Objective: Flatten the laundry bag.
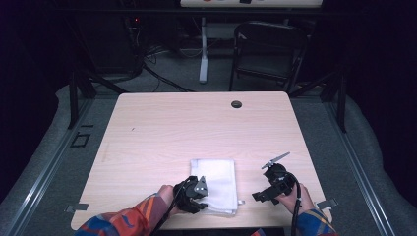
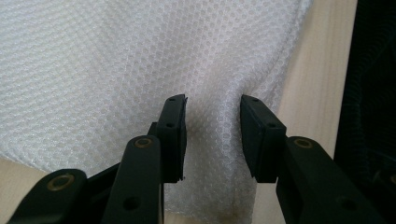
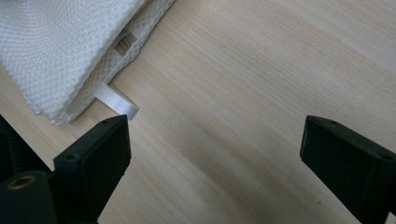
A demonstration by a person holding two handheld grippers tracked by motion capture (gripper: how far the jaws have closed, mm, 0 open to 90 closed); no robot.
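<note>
A pale wooden table (image 1: 162,128) stands in a dark room, with a folding chair (image 1: 268,49) and loose cables on the floor beyond its far edge.

My left gripper (image 2: 212,130) sits at the near edge of the table, a little left of the middle, its jaws partly closed around a raised ridge of a folded white mesh cloth (image 2: 116,70). The fabric bunches up between the pads, but I cannot tell whether they already pinch it or only flank it. In the high view the cloth (image 1: 216,179) lies flat near the near edge, its long side running from the near edge toward the far one, and my left gripper (image 1: 195,191) rests on its near left corner.

My right gripper (image 3: 215,154) hovers over bare wood with its jaws spread wide and nothing between them. The cloth's (image 3: 60,51) near right corner, with a small white tag (image 3: 116,100) sticking out, lies just beyond its left jaw. In the high view this gripper (image 1: 273,184) is near the table's near right corner, apart from the cloth's right edge.

My left hand is the nearer one, so I judge any lift or fold starts from that corner, with the right needing to slide toward the tag.
</note>
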